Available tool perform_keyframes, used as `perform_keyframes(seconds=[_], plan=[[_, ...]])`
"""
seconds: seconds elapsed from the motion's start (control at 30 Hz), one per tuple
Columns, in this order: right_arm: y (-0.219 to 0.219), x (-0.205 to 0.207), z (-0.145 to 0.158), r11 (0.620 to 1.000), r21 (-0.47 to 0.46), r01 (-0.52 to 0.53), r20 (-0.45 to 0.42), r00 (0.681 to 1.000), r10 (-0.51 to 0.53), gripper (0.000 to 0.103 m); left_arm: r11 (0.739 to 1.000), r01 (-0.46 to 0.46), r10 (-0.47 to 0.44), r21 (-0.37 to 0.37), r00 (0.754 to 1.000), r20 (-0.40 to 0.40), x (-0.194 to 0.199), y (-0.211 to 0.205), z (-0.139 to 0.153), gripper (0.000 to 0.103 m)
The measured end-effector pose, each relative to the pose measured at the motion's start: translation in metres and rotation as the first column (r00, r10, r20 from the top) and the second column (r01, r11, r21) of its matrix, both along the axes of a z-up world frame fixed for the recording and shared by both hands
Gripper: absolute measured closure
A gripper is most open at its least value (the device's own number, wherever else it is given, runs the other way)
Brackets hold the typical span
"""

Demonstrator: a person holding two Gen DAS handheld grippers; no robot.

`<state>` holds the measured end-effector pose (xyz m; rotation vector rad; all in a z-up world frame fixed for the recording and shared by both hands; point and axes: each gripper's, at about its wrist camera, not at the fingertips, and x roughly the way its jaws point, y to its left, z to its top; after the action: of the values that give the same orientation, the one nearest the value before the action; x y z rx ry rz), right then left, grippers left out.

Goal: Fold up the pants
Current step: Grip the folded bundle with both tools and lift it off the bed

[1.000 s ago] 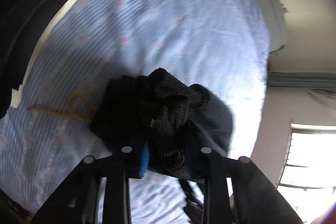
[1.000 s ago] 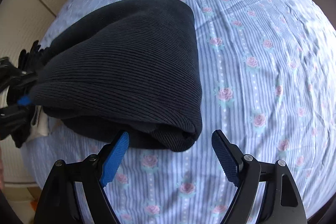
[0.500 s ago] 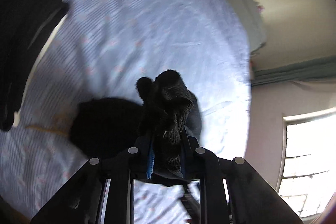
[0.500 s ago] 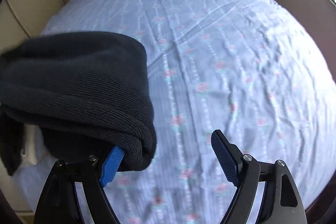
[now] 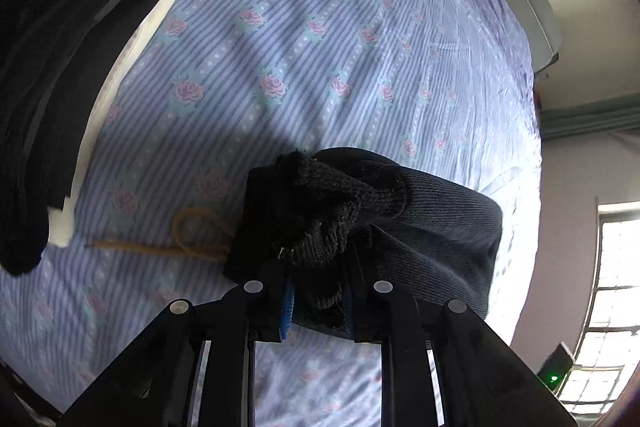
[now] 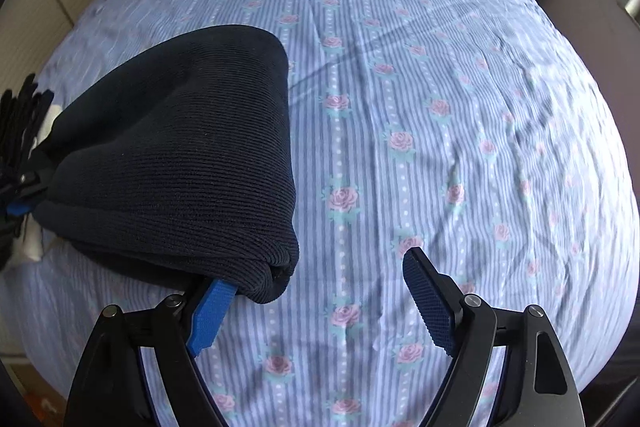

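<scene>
The folded pants (image 6: 180, 155) lie on the bed (image 6: 440, 107), long axis running leftward. The left gripper (image 5: 318, 301) pinches their far end; the right gripper (image 6: 316, 291), jaws opening wide, straddles only the near corner.

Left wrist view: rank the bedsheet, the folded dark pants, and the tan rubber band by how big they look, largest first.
1. bedsheet, fills most of the view.
2. pants, though they look larger from sitting close to the camera.
3. rubber band, a thin loop beside the pants.
</scene>
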<state>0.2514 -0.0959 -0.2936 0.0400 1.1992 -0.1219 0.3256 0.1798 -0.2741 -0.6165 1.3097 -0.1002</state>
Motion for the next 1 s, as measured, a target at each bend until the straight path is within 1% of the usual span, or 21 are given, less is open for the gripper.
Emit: perform_keyframes(seconds=[0.03, 0.07, 0.13, 0.17, 0.2, 0.23, 0.3, 0.33, 0.4, 0.43, 0.47, 0.53, 0.6, 0.63, 0.67, 0.73, 0.8, 0.83, 0.9, 0.93, 1.0], plan=[[0.0, 0.0, -0.001, 1.0, -0.016, -0.005, -0.001, 1.0, 0.005, 0.011, 1.0, 0.004, -0.004, 0.006, 1.0, 0.0, 0.002, 0.0, -0.004, 0.082], [-0.003, 0.001, -0.008, 1.0, -0.028, -0.003, -0.014, 1.0, 0.002, 0.008, 1.0, 0.013, -0.013, 0.013, 1.0, 0.0, 0.003, 0.0, -0.007, 0.081], [-0.023, 0.002, -0.013, 1.0, 0.001, 0.019, -0.043, 0.999, -0.019, 0.008, 1.0, 0.028, -0.028, 0.011, 1.0, -0.009, 0.001, 0.0, -0.014, 0.081], [-0.027, 0.002, -0.017, 0.999, 0.023, 0.03, -0.054, 0.998, -0.029, 0.005, 0.999, 0.032, -0.032, 0.014, 0.999, -0.007, 0.0, 0.002, -0.016, 0.08], [-0.028, 0.002, -0.019, 0.999, 0.02, 0.027, -0.057, 0.998, -0.026, 0.004, 0.999, 0.042, -0.042, 0.022, 0.999, -0.002, 0.0, 0.001, -0.016, 0.079], [-0.028, 0.002, -0.02, 1.0, 0.005, 0.014, -0.059, 0.998, -0.013, 0.003, 0.998, 0.053, -0.053, 0.034, 0.999, -0.001, -0.001, 0.001, -0.016, 0.077], [-0.026, 0.003, -0.023, 1.0, 0.015, -0.008, -0.081, 0.997, 0.009, 0.003, 0.997, 0.063, -0.063, 0.049, 0.998, -0.009, 0.001, 0.002, -0.018, 0.071], [-0.028, 0.003, -0.021, 0.999, 0.033, -0.011, -0.089, 0.996, 0.014, 0.003, 0.993, 0.082, -0.082, 0.083, 0.997, -0.005, 0.0, 0.002, -0.016, 0.067], [-0.03, 0.0, -0.015, 0.997, 0.066, -0.034, -0.107, 0.993, 0.041, 0.003, 0.98, 0.133, -0.136, 0.148, 0.991, 0.009, -0.001, -0.003, -0.011, 0.067], [-0.029, -0.004, -0.011, 0.998, 0.04, -0.054, -0.116, 0.992, 0.058, 0.003, 0.974, 0.148, -0.152, 0.172, 0.988, 0.011, -0.001, -0.006, -0.009, 0.067], [-0.026, -0.01, -0.007, 0.995, -0.051, -0.083, -0.14, 0.987, 0.075, 0.003, 0.969, 0.153, -0.159, 0.192, 0.987, 0.016, 0.0, -0.009, -0.007, 0.067], [-0.025, -0.026, 0.005, 0.984, -0.136, -0.114, -0.152, 0.984, 0.093, 0.003, 0.952, 0.182, -0.194, 0.246, 0.981, 0.026, 0.002, -0.017, -0.001, 0.067], [-0.031, -0.036, 0.018, 0.989, -0.093, -0.114, -0.139, 0.985, 0.1, 0.003, 0.918, 0.229, -0.254, 0.325, 0.966, 0.038, -0.001, -0.029, 0.006, 0.067], [-0.034, -0.039, 0.024, 0.992, -0.069, -0.106, -0.13, 0.987, 0.096, 0.003, 0.905, 0.242, -0.273, 0.351, 0.961, 0.043, -0.003, -0.033, 0.008, 0.067], [-0.036, -0.041, 0.034, 0.995, -0.051, -0.091, -0.103, 0.991, 0.085, 0.003, 0.901, 0.246, -0.279, 0.358, 0.959, 0.043, -0.004, -0.034, 0.009, 0.067], [-0.041, -0.04, 0.052, 0.998, 0.002, -0.057, -0.032, 0.998, 0.057, 0.003, 0.909, 0.239, -0.268, 0.342, 0.963, 0.039, -0.004, -0.03, 0.009, 0.067], [-0.043, -0.029, 0.063, 0.995, 0.089, -0.042, 0.023, 0.999, 0.04, 0.003, 0.92, 0.227, -0.249, 0.319, 0.968, 0.032, -0.003, -0.026, 0.007, 0.065], [-0.041, -0.025, 0.063, 0.993, 0.113, -0.044, 0.033, 0.999, 0.041, 0.003, 0.927, 0.218, -0.237, 0.305, 0.971, 0.026, -0.001, -0.024, 0.007, 0.062], [-0.035, -0.012, 0.059, 0.982, 0.181, -0.057, 0.049, 0.998, 0.049, 0.003, 0.95, 0.19, -0.199, 0.247, 0.98, 0.013, 0.001, -0.014, 0.006, 0.06], [-0.031, -0.003, 0.054, 0.978, 0.199, -0.062, 0.046, 0.997, 0.053, 0.003, 0.962, 0.171, -0.175, 0.213, 0.984, 0.003, 0.002, -0.01, 0.008, 0.058], [-0.023, 0.009, 0.047, 0.972, 0.224, -0.072, 0.031, 0.997, 0.067, 0.003, 0.976, 0.127, -0.132, 0.176, 0.991, 0.018, -0.001, -0.003, 0.02, 0.058]])
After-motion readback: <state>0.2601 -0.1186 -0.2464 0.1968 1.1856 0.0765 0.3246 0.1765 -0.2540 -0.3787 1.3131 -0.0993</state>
